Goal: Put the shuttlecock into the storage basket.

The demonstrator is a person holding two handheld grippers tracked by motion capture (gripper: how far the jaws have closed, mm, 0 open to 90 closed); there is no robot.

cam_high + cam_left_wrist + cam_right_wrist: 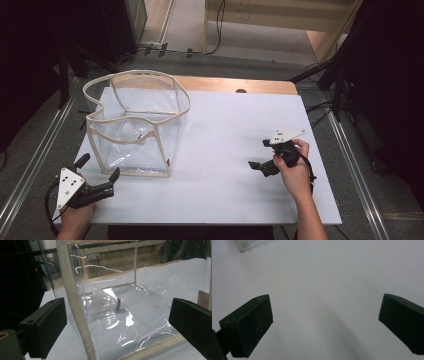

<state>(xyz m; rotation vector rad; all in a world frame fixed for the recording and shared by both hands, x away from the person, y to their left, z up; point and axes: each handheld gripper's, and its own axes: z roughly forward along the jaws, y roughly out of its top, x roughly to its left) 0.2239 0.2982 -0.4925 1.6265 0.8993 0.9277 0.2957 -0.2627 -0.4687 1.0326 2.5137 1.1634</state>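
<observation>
Both tongs, left (100, 175) and right (257, 157), gape wide and empty; reaching the shuttlecock (107, 303) likely means entering the clear bag (137, 122) from above

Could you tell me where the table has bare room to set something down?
The white tabletop is bare between the clear bag and the right gripper, and along the far edge. The near left corner is crowded by the bag and left gripper.

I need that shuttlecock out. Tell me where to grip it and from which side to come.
Probably best to grip the shuttlecock by its white cork nose beside the blue band. It lies on its side on the clear bag's floor, walled all round, so come down through the open top.
</observation>
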